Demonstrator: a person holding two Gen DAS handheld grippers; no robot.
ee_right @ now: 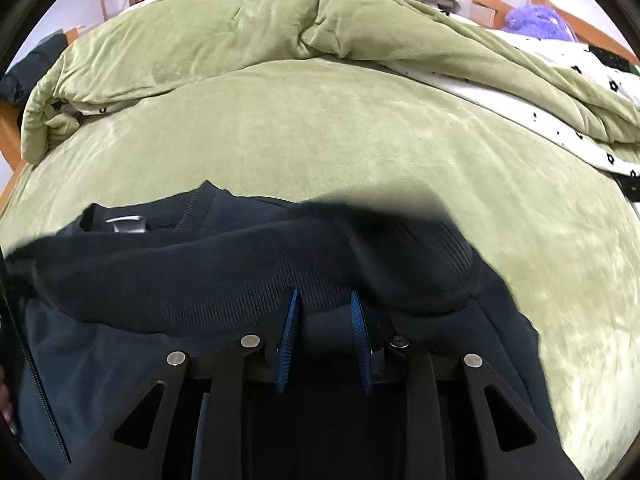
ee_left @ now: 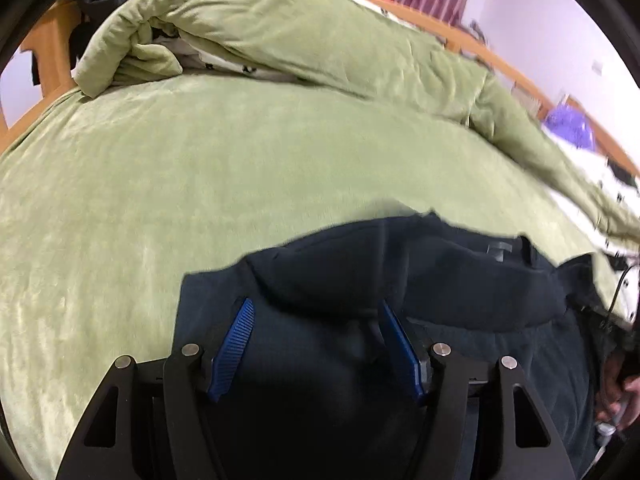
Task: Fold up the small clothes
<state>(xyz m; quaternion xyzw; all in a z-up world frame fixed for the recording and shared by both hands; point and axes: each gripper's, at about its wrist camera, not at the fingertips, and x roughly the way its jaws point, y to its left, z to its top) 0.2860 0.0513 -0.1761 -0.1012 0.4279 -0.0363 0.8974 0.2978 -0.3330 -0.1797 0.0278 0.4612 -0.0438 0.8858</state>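
A dark navy garment (ee_left: 360, 272) lies on a green bedspread (ee_left: 200, 160), with a folded-over ribbed hem and a grey neck label (ee_right: 125, 224). My left gripper (ee_left: 316, 306) hangs over the garment's left part with its blue pads wide apart and nothing between them. My right gripper (ee_right: 325, 298) is over the garment (ee_right: 200, 264) near the ribbed hem. Its blue pads stand a small gap apart with dark cloth lying in that gap. Whether they pinch the cloth is unclear.
A bunched green quilt (ee_left: 280, 32) with a white dotted lining (ee_right: 560, 92) lies across the far side of the bed. A wooden bed frame (ee_left: 500, 64) runs behind it. A purple object (ee_right: 536, 20) sits at the far right. A hand (ee_left: 616, 396) shows at the right edge.
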